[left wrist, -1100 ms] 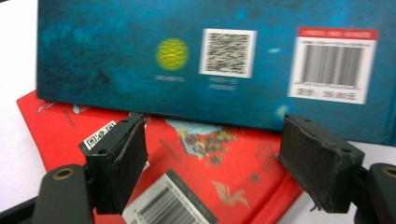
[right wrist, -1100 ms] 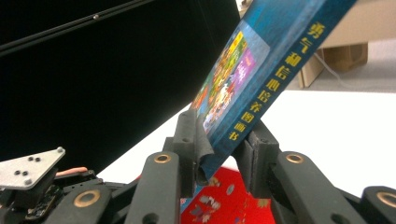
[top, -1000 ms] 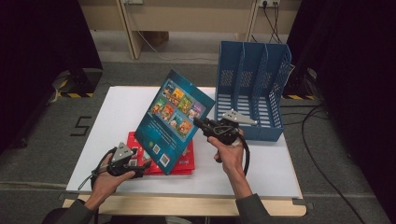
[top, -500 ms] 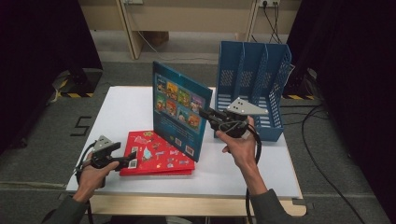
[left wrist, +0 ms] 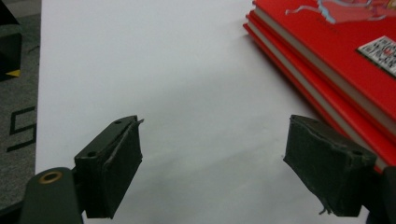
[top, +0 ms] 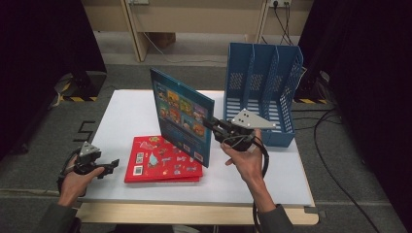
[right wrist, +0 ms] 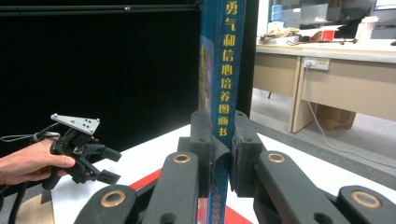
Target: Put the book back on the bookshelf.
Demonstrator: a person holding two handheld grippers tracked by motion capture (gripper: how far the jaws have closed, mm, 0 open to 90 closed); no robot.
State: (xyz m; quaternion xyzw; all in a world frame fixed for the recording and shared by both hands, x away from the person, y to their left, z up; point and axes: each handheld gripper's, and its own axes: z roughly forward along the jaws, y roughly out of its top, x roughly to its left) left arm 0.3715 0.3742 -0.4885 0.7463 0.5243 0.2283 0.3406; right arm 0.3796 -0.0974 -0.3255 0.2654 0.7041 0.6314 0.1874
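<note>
Your right gripper [right wrist: 219, 154] pinches the blue book [top: 182, 116] by its spine only, upright; it may swing or slip near the file rack [top: 262, 97]. Left gripper [left wrist: 215, 158] is spread, empty, beside the red books [left wrist: 336, 60].

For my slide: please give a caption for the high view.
Right hand-held gripper holds blue picture book upright beside blue file rack.

Dim room with a white table on grey carpet

The white table [top: 121, 116] fills the middle of the high view, standing on grey floor [top: 43, 145] with black-and-yellow striped tape [top: 75, 98] at the left. Black curtains [top: 43, 34] darken the upper left and right edges. At the top centre stands a pale wooden desk [top: 194, 19], with a wall socket [top: 278, 3] and dangling cables [top: 284, 22] at upper right.
</note>
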